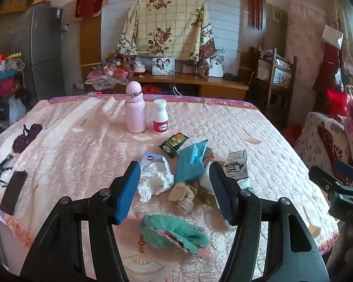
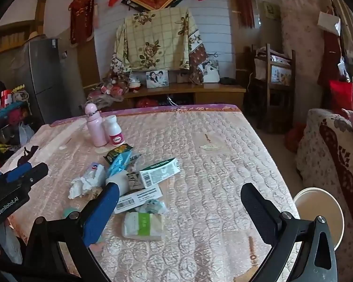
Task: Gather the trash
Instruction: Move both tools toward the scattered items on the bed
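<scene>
1. We hold our left gripper (image 1: 174, 192) wide and empty, aimed at the crumpled white tissue (image 1: 155, 181) at frame centre.
2. Our right gripper (image 2: 178, 213) is fully wide, empty, ready above the white-green packet (image 2: 143, 225).

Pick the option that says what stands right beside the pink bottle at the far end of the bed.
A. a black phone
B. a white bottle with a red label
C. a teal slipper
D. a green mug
B: a white bottle with a red label stands upright just to the right of the pink bottle; the black phone and teal slipper lie nearer the camera.
</scene>
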Action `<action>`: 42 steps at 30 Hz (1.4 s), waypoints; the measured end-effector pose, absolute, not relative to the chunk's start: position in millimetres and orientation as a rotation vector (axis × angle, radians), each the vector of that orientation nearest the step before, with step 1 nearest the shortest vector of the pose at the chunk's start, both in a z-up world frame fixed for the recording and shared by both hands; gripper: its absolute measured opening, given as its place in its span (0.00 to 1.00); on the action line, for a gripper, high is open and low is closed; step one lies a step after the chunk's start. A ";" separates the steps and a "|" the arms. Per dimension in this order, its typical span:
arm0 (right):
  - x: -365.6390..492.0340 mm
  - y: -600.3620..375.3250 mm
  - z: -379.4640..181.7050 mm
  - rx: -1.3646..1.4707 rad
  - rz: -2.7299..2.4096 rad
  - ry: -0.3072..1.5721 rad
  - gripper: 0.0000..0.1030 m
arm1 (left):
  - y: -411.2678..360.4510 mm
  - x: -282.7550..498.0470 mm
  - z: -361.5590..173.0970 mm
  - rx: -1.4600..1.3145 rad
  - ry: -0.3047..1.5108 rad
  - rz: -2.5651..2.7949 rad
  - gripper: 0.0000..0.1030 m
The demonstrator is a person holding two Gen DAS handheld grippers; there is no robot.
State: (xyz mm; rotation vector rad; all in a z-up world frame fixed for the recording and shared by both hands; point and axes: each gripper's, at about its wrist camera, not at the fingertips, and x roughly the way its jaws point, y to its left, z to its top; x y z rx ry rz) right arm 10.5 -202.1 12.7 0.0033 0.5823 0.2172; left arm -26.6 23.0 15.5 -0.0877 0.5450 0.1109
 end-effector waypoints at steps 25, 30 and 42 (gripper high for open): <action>2.7 -188.8 23.4 0.108 0.296 0.549 0.99 | 33.2 -40.5 19.8 -0.090 0.506 0.101 0.58; 6.3 -182.5 15.1 0.020 0.272 0.590 0.99 | 31.7 -41.1 18.9 -0.094 0.507 0.101 0.58; 9.6 -183.9 12.7 0.033 0.280 0.607 0.99 | 34.6 -44.6 14.2 -0.096 0.522 0.105 0.58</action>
